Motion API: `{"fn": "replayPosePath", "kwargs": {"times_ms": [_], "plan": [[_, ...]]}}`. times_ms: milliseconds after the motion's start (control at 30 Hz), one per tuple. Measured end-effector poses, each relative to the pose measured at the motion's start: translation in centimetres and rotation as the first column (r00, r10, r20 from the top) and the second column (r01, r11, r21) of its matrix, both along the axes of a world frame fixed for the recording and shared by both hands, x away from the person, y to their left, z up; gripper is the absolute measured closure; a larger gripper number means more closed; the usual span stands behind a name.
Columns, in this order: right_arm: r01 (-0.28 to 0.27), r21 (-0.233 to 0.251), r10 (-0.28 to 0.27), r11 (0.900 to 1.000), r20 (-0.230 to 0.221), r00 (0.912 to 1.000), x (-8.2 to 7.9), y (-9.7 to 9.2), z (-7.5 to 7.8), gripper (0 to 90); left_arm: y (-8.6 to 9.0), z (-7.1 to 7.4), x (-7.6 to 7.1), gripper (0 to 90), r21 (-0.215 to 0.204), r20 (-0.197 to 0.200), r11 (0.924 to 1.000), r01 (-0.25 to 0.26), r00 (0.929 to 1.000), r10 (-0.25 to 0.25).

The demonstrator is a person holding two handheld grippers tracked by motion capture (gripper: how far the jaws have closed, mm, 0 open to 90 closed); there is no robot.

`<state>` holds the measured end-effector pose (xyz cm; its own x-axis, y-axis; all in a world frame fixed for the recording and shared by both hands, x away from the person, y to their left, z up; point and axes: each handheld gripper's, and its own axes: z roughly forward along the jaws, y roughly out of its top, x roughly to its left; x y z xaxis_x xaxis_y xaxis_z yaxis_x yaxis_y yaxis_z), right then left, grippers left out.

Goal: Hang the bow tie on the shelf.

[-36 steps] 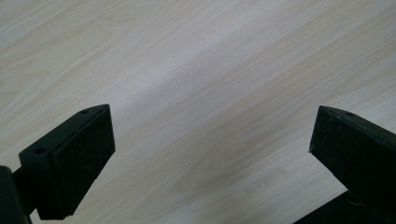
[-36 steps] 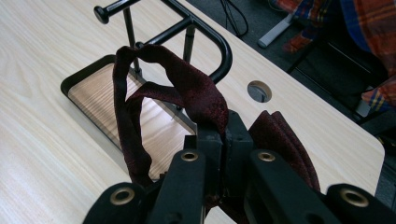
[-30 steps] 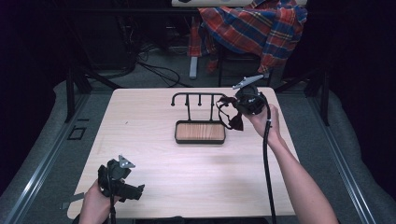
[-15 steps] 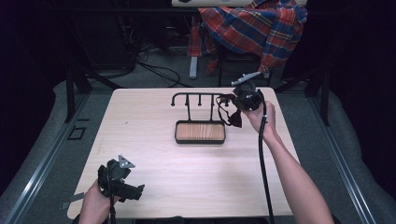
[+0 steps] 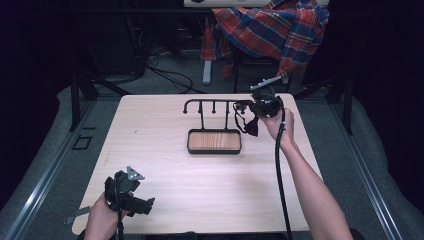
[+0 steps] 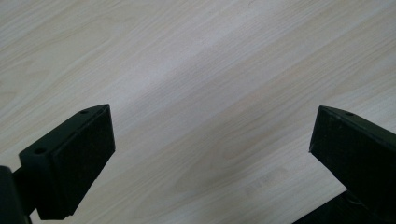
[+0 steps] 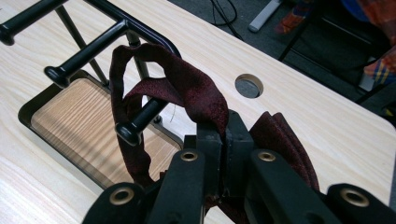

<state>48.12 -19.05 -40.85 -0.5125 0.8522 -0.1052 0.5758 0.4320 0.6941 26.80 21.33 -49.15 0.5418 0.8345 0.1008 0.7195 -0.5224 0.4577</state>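
High view: pale wood tabletop [image 5: 165,150], with a black rack [image 5: 212,125] standing toward its far side, a wood-lined tray base under a horizontal bar with short pegs. Right claw [image 5: 248,113] up at the rack's right end, held in the right hand [image 5: 276,123], cable [image 5: 278,170] trailing back along the forearm. Left claw [image 5: 145,205] well apart from the rack, near the tabletop's near-left corner, gripped by the left hand [image 5: 100,220]. Plaid shirt [image 5: 272,27] draped over a chair beyond the rack, past the far edge. Right gripper view: jaws pressed together on a dark red fabric loop [image 7: 187,88], with the loop draped over one peg [image 7: 140,122] at the rack's end, above the tray, and more of the fabric bunched behind the jaws. Round hole [image 7: 249,86] in the tabletop just beyond the rack. Left gripper view: jaws spread wide apart, nothing between them, bare wood grain beneath.
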Motion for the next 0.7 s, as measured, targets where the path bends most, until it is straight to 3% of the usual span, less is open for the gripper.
{"fn": "replayPosePath", "kwargs": {"times_ms": [267,433,700], "plan": [[0.007,0.02,-0.007,0.9998,-0.031,0.9995,0.4,-0.1,-0.8,86.8,0.0,0.0,0.0,0.1,-0.001,0.0,1.0,0.0,1.0,0.0],[0.004,0.045,0.0,0.999,-0.08,0.9968,0.7,-0.3,-1.5,83.3,-0.1,0.0,0.0,0.1,0.004,-0.002,1.0,0.002,1.0,-0.002],[-0.009,0.08,0.017,0.9968,-0.096,0.9952,0.9,-0.2,-1.9,80.9,-0.1,0.0,0.0,0.2,0.004,-0.002,1.0,0.002,1.0,-0.002]]}}
